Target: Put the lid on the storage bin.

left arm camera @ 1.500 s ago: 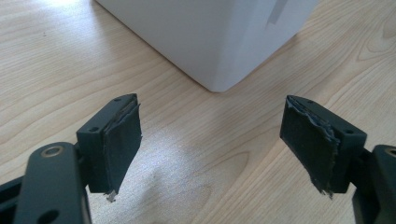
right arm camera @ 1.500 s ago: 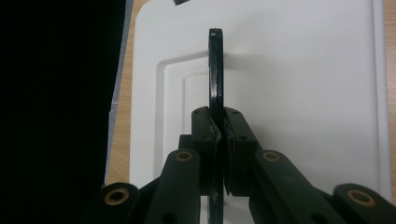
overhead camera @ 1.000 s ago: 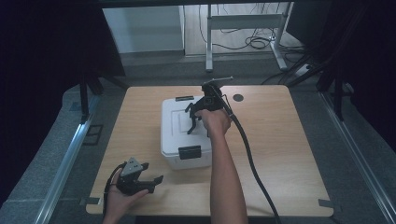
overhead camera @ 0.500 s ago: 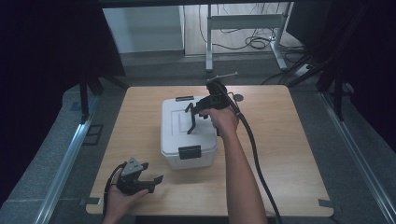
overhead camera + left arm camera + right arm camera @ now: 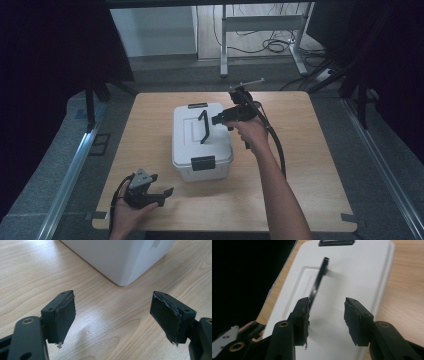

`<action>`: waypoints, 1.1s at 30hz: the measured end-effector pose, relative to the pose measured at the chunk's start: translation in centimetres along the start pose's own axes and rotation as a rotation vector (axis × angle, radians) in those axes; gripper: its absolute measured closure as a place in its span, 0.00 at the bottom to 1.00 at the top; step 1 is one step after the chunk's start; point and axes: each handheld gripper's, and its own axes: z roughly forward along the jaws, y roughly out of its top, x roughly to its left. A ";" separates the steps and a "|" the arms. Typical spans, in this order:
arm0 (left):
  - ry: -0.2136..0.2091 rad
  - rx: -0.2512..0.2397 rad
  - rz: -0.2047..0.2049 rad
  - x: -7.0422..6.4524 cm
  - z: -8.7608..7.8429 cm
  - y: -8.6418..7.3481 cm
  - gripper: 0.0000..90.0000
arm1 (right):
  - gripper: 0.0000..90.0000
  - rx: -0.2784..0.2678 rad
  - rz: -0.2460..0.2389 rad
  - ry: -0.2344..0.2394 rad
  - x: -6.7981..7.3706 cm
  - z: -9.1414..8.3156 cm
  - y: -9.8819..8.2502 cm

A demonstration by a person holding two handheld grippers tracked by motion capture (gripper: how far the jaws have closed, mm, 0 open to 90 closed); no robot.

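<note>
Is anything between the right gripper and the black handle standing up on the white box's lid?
Nothing visible. The right gripper has just been opening, nothing between its fingers, and only bare lid lies between it and the upright handle on the white box.

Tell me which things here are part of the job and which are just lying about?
Part of the job:
- white box
- its black handle, standing up
- right claw, open beside the handle

Just there:
- left claw, open, resting on the table
- cables on the floor
</note>
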 end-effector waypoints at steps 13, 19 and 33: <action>0.018 0.016 0.002 0.1 0.0 -0.1 0.23 | 0.57 -0.165 -0.142 0.013 -3.8 -3.0 -4.1; 0.023 0.011 -0.004 0.3 -0.1 -0.1 0.23 | 0.56 -0.195 -0.153 0.008 -5.9 -3.6 -6.7; 0.030 0.024 0.004 0.1 0.1 -0.1 0.23 | 0.53 -0.212 -0.083 0.001 -11.2 -3.5 -12.0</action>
